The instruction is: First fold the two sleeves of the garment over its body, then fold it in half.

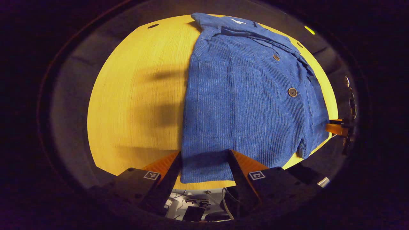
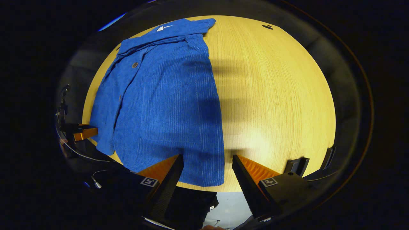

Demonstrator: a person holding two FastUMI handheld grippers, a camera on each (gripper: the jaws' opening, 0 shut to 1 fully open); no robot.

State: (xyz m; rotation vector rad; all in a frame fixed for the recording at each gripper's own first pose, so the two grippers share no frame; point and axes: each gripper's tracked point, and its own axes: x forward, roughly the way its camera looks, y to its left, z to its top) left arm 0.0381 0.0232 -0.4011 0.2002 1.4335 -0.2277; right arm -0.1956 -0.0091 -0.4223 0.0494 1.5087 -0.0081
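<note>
Tongs (image 1: 204, 156) (image 2: 207, 159) spread, ribbed corduroy garment (image 1: 246, 102), wood table (image 1: 137, 95)

both views high, facing shared table (image 1: 137, 95)

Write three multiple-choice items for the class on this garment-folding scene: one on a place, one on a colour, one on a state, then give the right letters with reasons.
1. Where does the blue corduroy shirt lie?
A. on the round light wooden table
B. on the floor
C. on a chair

2. What colour is the garment?
A. red
B. blue
C. white

3. How do the left gripper and the right gripper stand?
A. both shut on a sleeve
B. one open, one shut
C. both open near the hem

Answers:
1 A: the shirt is spread flat on the wooden tabletop in both views.
2 B: the ribbed cloth is blue throughout, with dark buttons.
3 C: in each view the fingers stand wide apart at the shirt's near edge, with cloth showing between them, not pinched.
</note>
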